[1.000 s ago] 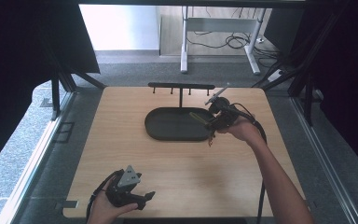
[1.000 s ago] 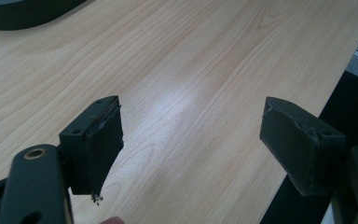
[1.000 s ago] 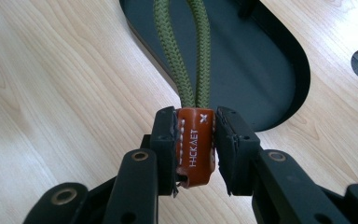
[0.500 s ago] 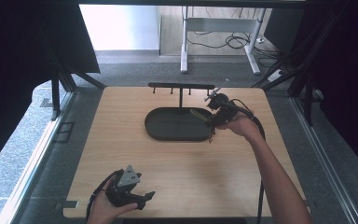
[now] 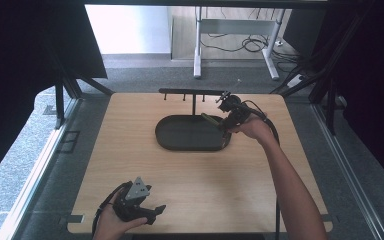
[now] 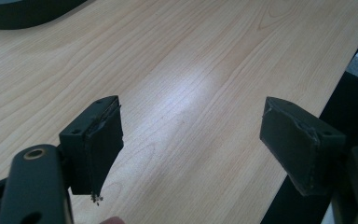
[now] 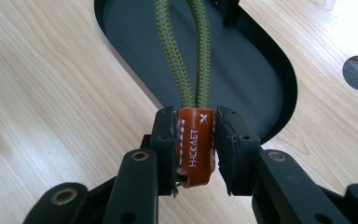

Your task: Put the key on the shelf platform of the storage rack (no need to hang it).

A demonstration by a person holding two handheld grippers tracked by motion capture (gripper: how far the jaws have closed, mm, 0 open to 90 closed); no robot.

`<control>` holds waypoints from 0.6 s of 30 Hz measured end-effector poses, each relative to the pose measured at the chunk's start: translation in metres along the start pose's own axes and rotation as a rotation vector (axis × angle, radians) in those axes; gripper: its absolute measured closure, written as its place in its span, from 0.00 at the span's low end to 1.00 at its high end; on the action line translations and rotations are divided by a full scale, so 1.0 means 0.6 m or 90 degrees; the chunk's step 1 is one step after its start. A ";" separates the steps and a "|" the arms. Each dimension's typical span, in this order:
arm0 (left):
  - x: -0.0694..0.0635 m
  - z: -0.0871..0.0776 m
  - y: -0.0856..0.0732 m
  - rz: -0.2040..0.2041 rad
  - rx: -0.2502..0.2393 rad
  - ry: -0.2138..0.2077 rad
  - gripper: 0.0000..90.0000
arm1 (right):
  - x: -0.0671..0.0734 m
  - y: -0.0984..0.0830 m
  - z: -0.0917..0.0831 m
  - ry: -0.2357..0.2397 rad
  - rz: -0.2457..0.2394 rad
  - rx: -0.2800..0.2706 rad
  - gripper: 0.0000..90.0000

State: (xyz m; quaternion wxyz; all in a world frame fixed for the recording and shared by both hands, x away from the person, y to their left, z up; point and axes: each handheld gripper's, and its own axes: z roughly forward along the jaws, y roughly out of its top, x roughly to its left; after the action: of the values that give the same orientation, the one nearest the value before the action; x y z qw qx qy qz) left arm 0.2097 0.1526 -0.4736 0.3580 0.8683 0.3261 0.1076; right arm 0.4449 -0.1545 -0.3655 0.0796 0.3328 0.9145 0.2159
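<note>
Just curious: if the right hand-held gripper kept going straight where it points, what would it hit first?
Probably the black tray: the right hand-held gripper, shut on the leather tab, points down over its floor, though depth is unclear.

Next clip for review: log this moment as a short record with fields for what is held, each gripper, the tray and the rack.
held item: olive cord loop with a brown leather tab
right gripper: jaws shut on the leather tab, above the tray's right end
left gripper: jaws open, nothing between them, at the table's near edge
tray: dark oval, mid-table
rack: black bar with pegs, behind the tray
table: light wood
</note>
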 end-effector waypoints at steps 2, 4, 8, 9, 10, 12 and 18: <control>0.000 0.000 0.000 0.000 0.000 0.000 0.24 | -0.003 0.005 0.006 -0.002 0.002 0.003 0.78; 0.000 0.000 0.000 0.000 0.000 0.000 0.24 | -0.003 0.006 0.009 -0.002 0.002 0.004 0.78; 0.002 -0.001 -0.001 -0.001 0.000 0.001 0.24 | -0.007 0.017 0.021 -0.003 0.002 0.009 0.78; 0.002 -0.001 -0.001 -0.001 0.000 0.001 0.24 | -0.007 0.017 0.021 -0.003 0.002 0.009 0.78; 0.002 -0.001 -0.001 -0.002 -0.001 0.000 0.24 | -0.009 0.020 0.024 -0.004 0.003 0.009 0.78; 0.003 -0.002 -0.001 -0.003 -0.001 0.001 0.24 | -0.010 0.022 0.024 -0.006 0.004 0.009 0.78; 0.002 -0.004 -0.001 -0.004 -0.005 0.001 0.24 | -0.012 0.029 0.034 -0.010 0.004 0.005 0.77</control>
State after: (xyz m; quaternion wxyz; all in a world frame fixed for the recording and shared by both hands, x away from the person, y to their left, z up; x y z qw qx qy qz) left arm 0.2095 0.1547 -0.4724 0.3617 0.8657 0.3286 0.1081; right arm 0.4663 -0.1401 -0.3762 0.0848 0.3375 0.9138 0.2096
